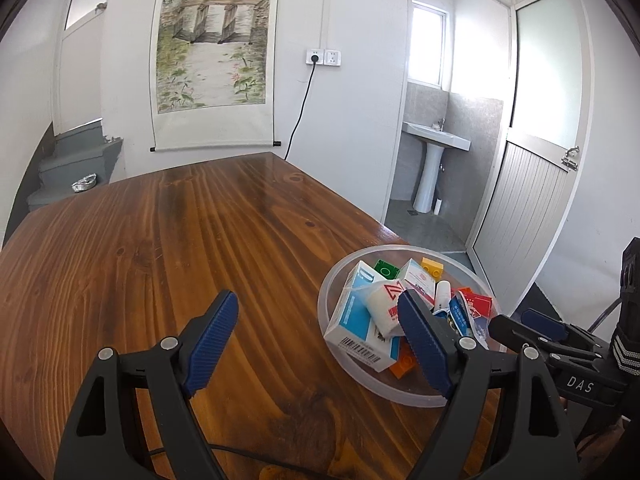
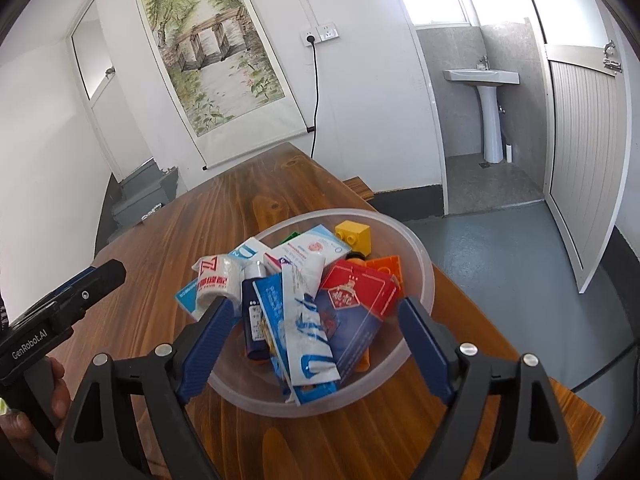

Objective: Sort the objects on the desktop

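Note:
A clear plastic bowl [image 1: 325, 280] [image 2: 424, 256] near the table's right edge holds several small items. Among them are a white-and-blue box [image 1: 352, 316], a white roll with red print [image 1: 384, 300] [image 2: 216, 276], a yellow brick [image 1: 432, 267] [image 2: 354, 236], a red packet [image 2: 360, 284] and a blue-white tube [image 2: 304, 320]. My left gripper [image 1: 320, 340] is open over bare wood, its right finger overlapping the bowl's near side. My right gripper [image 2: 316, 332] is open above the bowl; its pads press on nothing.
The wooden table [image 1: 160, 260] stretches away to the left and back. Its right edge [image 2: 520, 352] drops to a grey floor beside an open washroom door. A hand [image 2: 56, 392] holds the left gripper's handle. A black cable [image 1: 240, 450] lies near the front edge.

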